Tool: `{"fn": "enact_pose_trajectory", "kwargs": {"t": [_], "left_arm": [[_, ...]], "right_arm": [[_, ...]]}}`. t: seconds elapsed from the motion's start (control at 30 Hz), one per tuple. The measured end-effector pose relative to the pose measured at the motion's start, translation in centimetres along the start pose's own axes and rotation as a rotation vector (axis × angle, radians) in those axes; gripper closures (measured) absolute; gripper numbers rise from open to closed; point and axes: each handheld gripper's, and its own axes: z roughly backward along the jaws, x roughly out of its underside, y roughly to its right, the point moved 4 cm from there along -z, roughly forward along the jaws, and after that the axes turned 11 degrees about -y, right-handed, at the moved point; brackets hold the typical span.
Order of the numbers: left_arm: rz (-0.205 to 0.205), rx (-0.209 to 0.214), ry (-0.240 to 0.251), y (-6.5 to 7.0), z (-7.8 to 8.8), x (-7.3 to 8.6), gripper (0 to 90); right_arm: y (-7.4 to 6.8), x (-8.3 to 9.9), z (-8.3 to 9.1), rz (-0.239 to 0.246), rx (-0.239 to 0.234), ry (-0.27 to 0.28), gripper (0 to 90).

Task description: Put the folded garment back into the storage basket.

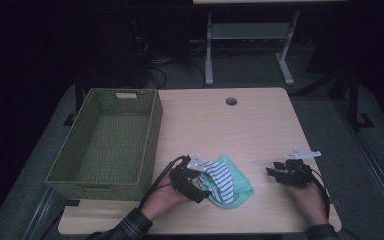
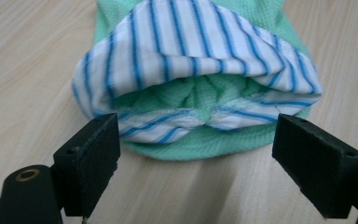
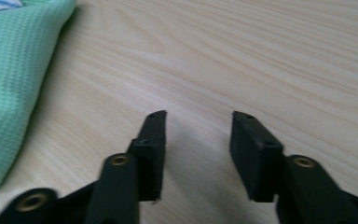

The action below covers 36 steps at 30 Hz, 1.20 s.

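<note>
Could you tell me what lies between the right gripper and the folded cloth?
Nothing: in the high view, bare table separates the right gripper from the cloth; the right gripper view shows the same.

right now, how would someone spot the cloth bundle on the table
On the wooden table, look right of the green woven basket, near the front edge. The folded bundle lies there: mint-green waffle cloth wrapped around blue-and-white stripes, the only fabric there.
</note>
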Motion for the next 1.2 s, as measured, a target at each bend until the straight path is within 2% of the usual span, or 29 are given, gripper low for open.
{"fn": "enact_pose_trajectory", "kwargs": {"t": [0.03,0.13,0.3,0.63,0.77,0.9,1.03,1.2], "left_arm": [[-0.006,0.000,0.006,0.2,-0.1,-0.2,14.5],[-0.006,0.004,0.013,0.4,-0.3,-0.5,14.5],[-0.024,0.015,-0.006,0.8,-1.1,-1.0,14.5],[-0.056,-0.011,-0.071,0.6,-3.0,-1.4,14.5],[-0.052,-0.005,-0.069,0.5,-3.2,-1.3,14.5],[-0.075,-0.020,-0.080,0.4,-3.2,-1.2,16.1],[-0.070,-0.026,-0.085,-0.1,-2.8,-1.3,27.7],[-0.078,-0.027,-0.102,-0.9,-2.5,-1.6,49.2]], "right_arm": [[0.2,0.0,-0.1,-0.011,0.013,0.006,45.9],[0.2,-0.1,-0.4,0.005,0.044,0.015,37.1],[0.1,0.0,-0.7,0.007,0.060,0.036,28.1],[0.2,0.0,-0.8,0.001,0.062,0.039,25.4],[0.2,0.0,-0.8,-0.002,0.064,0.037,24.8],[0.2,0.0,-0.9,-0.003,0.065,0.037,24.5],[0.2,0.0,-0.9,-0.006,0.067,0.037,24.2],[0.2,0.0,-0.9,-0.006,0.067,0.037,23.9]]}}
